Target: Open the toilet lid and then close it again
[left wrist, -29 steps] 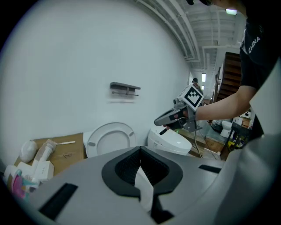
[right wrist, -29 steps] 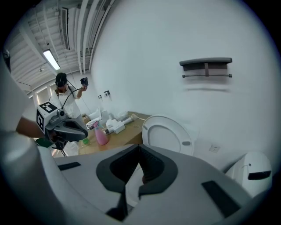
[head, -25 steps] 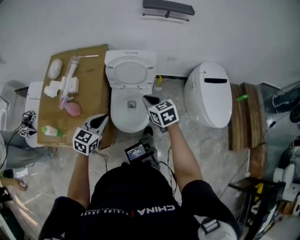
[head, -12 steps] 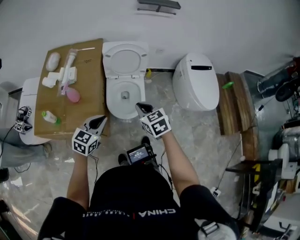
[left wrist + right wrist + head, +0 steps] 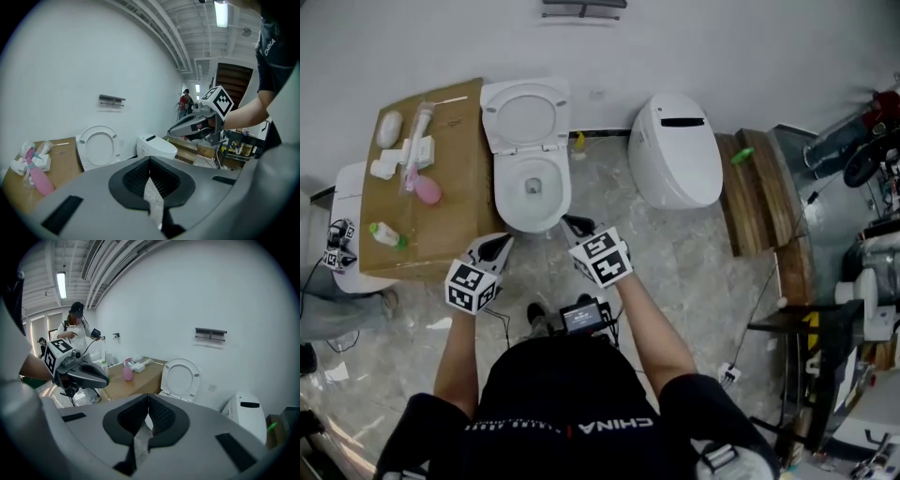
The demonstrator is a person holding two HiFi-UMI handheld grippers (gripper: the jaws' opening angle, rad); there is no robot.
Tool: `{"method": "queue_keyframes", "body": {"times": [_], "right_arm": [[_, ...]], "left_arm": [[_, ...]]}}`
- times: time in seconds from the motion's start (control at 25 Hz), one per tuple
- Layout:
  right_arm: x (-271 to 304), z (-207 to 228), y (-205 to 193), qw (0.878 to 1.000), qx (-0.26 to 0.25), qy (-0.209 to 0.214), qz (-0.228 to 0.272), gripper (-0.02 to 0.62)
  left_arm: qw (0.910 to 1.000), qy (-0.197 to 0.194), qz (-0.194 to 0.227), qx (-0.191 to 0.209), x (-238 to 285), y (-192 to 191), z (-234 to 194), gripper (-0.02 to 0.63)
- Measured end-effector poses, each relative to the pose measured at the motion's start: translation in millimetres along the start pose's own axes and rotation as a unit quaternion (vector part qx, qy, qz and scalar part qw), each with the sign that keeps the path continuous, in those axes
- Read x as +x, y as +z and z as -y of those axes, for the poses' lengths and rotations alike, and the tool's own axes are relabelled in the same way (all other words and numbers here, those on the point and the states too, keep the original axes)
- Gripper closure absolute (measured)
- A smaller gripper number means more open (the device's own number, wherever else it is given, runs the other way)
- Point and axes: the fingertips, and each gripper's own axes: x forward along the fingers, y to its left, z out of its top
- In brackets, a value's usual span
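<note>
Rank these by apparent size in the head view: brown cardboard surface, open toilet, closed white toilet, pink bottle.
1. cardboard surface
2. open toilet, lid raised
3. closed toilet: nearly alike with the open one, perhaps slightly smaller
4. pink bottle, clearly smallest

White toilet [image 5: 532, 192] and lid [image 5: 525, 114]; brown cardboard tabletop [image 5: 459, 178]; pink bottle [image 5: 427, 190]; mottled grey-beige marble floor [image 5: 694, 272]. Grey left claw [image 5: 501, 241] and right claw [image 5: 573, 223] bear black-and-white squares.

In the head view, a rack [image 5: 584, 7] is at twelve o'clock, a closed toilet [image 5: 675, 155] at one and planks [image 5: 759, 202] at two. At ten, a box [image 5: 459, 192] bears a pink bottle [image 5: 427, 190] and a green-capped bottle [image 5: 382, 234].
</note>
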Motion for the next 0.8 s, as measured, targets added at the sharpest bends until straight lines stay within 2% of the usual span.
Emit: {"method": "queue_keyframes", "body": {"times": [0.16, 0.4, 0.6, 0.8], "right_arm": [[-8, 1, -18, 1.0, 0.006, 0.013, 0.0, 0.581], [-11, -7, -17, 0.999, 0.004, 0.038, 0.006, 0.58], [-17, -5, -21, 0.999, 0.001, 0.049, 0.003, 0.581], [-20, -4, -26, 0.998, -0.001, 0.056, 0.002, 0.581]], "left_arm": [[0.9998, 0.018, -0.004, 0.01, 11, 5, 14, 0.595], [0.9992, 0.033, -0.008, 0.018, 13, 12, 23, 0.597], [0.9996, 0.027, 0.004, -0.004, 16, 18, 31, 0.597], [0.9995, 0.031, -0.002, 0.001, 17, 18, 37, 0.597]]}}
